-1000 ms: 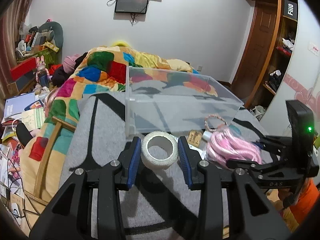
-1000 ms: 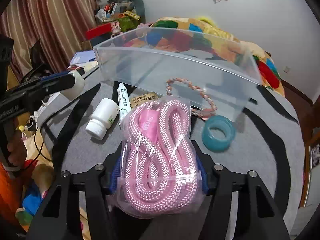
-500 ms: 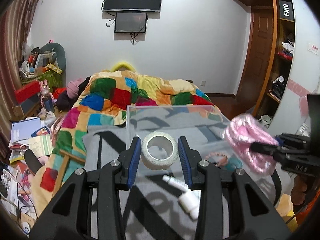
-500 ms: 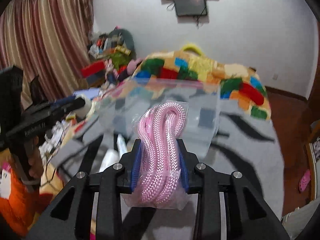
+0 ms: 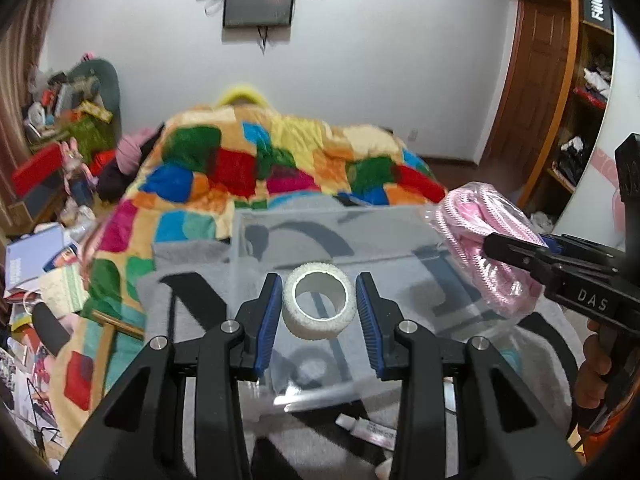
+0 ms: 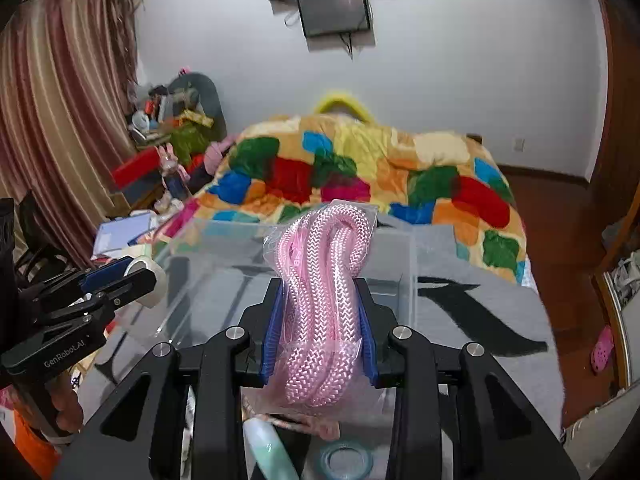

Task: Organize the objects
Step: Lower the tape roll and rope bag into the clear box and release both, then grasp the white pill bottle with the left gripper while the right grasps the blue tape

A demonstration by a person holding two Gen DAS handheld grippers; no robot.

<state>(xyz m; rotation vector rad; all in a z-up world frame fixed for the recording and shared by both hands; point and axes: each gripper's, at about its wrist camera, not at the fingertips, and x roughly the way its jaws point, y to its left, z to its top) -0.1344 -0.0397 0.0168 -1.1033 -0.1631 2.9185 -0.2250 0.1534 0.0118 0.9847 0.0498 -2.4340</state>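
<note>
My left gripper is shut on a white tape roll and holds it over the clear plastic bin. My right gripper is shut on a bagged pink rope and holds it above the same bin. In the left wrist view the rope and right gripper hang at the bin's right edge. In the right wrist view the left gripper with the tape roll is at the bin's left side.
The bin stands on a grey blanket on a bed with a colourful patchwork quilt. A small tube lies near the bin's front. A teal ring and a braided loop lie below my right gripper. Clutter fills the left floor.
Both grippers rose from the blanket with their loads and moved forward over the bin. The pink rope went from lying on the blanket to hanging in the air.
</note>
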